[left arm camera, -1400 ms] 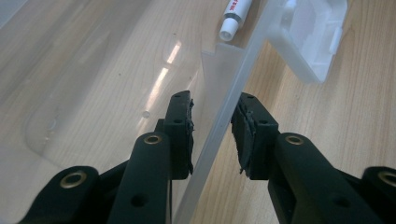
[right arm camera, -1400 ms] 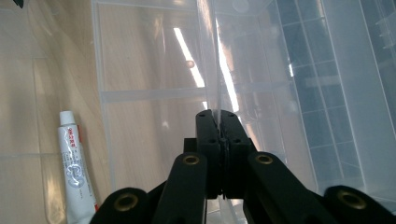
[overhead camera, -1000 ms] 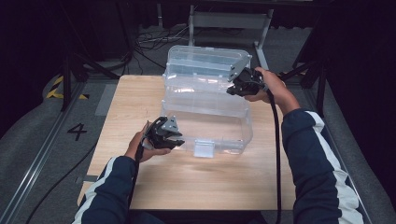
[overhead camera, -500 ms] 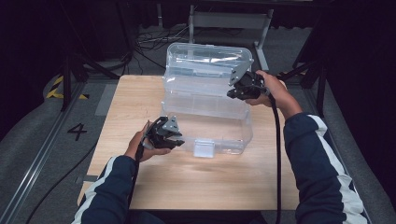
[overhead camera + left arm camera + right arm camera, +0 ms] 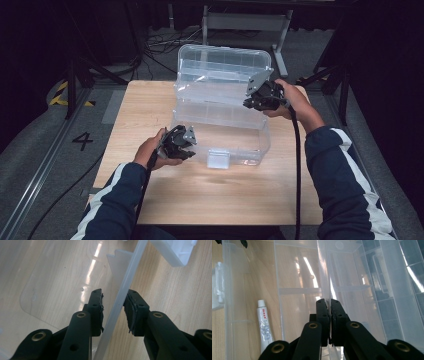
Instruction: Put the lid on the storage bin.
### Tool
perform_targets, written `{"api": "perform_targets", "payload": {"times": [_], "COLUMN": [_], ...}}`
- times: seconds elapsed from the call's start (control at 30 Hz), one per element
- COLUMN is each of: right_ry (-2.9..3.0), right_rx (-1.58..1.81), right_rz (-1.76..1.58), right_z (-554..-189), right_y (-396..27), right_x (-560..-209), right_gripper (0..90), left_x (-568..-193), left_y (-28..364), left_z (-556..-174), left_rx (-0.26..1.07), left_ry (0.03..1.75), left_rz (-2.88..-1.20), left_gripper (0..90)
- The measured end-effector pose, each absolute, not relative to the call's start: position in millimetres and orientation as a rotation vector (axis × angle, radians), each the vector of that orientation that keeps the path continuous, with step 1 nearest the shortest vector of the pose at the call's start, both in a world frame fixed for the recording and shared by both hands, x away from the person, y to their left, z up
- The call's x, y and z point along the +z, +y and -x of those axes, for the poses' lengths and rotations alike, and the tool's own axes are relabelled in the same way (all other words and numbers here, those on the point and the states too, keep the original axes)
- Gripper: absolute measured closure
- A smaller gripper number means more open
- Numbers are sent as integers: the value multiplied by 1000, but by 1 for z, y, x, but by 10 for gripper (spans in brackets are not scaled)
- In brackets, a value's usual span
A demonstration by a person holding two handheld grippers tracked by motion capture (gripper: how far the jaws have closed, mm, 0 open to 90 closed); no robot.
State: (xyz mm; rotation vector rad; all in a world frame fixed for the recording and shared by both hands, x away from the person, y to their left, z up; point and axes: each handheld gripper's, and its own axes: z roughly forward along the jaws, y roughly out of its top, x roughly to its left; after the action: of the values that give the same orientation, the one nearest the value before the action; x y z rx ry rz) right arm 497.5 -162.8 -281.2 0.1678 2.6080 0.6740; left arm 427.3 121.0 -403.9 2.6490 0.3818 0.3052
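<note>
A clear plastic organizer box (image 5: 235,145) stands on the wooden table with its lid (image 5: 225,60) raised at the back. My left gripper (image 5: 181,145) sits at the box's front left corner. In the left gripper view its jaws (image 5: 115,312) straddle the front rim (image 5: 125,282), one inside and one outside, closed on it. My right gripper (image 5: 260,97) is at the box's right end. Its jaws (image 5: 329,320) are shut on a thin clear wall (image 5: 324,277) of the raised inner tray. A small white tube (image 5: 264,325) lies on the box floor.
A white latch (image 5: 218,159) sits on the box's front wall. The wooden table (image 5: 210,200) has bare room in front of the box and to its left. Cables trail from both grippers toward the person. Metal stands and floor cables lie beyond the table.
The lid stands slightly more upright than a second ago. Both hands have stayed almost where they were.
</note>
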Motion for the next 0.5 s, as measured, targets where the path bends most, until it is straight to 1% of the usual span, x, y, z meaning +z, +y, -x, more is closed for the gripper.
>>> {"api": "perform_targets", "payload": {"times": [0.23,0.5], "right_ry": [2597,2593], "right_rx": [668,700], "right_rz": [-162,-176], "right_z": [-491,-483], "right_y": [-162,-164], "right_x": [-282,-285], "right_gripper": [874,872], "left_x": [-402,-402], "left_y": [122,122], "left_z": [-430,-432], "left_rx": [263,248], "left_ry": [367,354], "left_rz": [-2675,-2685], "left_gripper": [715,727]}}
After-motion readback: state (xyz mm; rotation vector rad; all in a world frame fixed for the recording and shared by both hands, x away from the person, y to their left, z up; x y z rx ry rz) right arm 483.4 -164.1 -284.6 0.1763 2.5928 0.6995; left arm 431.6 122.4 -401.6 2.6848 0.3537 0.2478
